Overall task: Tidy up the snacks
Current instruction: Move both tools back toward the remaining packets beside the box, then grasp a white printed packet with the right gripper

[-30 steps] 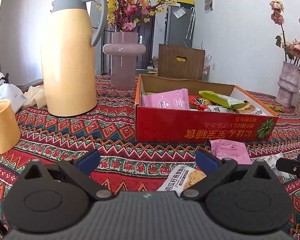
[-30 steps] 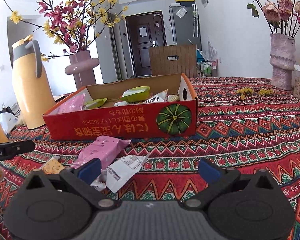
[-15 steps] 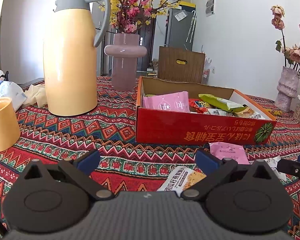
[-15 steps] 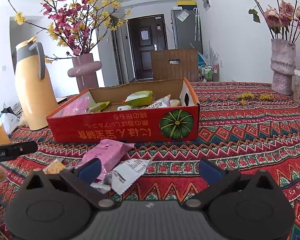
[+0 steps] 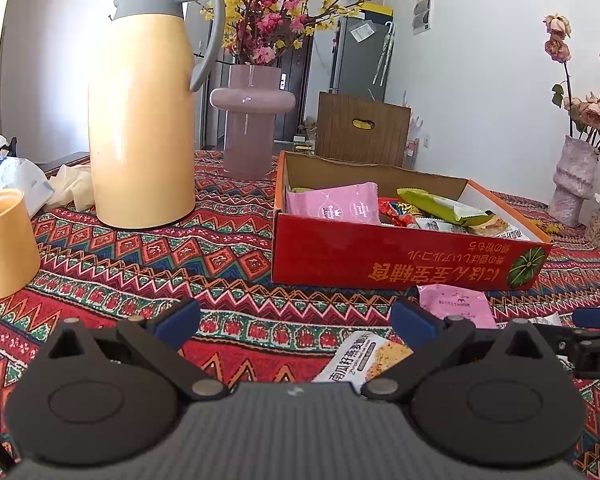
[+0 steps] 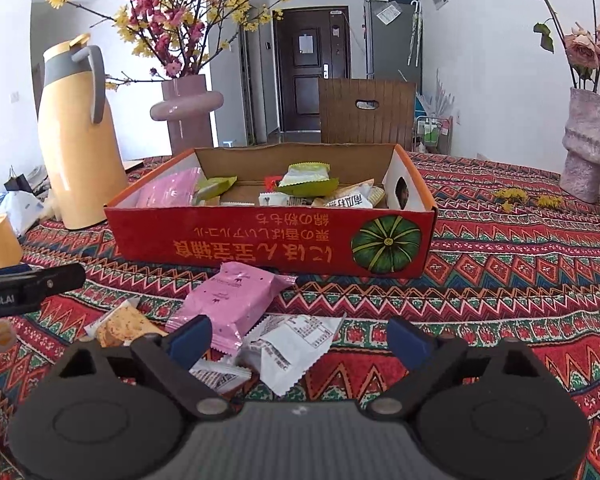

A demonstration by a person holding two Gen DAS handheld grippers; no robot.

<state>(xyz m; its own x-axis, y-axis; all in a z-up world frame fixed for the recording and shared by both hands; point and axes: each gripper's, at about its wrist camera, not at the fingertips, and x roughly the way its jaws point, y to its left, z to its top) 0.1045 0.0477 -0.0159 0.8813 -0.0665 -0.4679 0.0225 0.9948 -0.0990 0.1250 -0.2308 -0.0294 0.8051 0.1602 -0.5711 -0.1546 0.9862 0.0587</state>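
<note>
My right tongs are closing, nothing pinched yet; left tongs gape empty. I'd settle squarely over the white packet near the counter's front edge before squeezing.

The left hand-held gripper bears white lettering "Robot.AI". The red box carries upside-down yellow East Asian characters, not legible to me.

A table draped in a red zigzag-patterned cloth holds a red cardboard box, a yellow jug, a yellow cup and two vases. Loose snack packets, one pink, lie just before the box.
</note>
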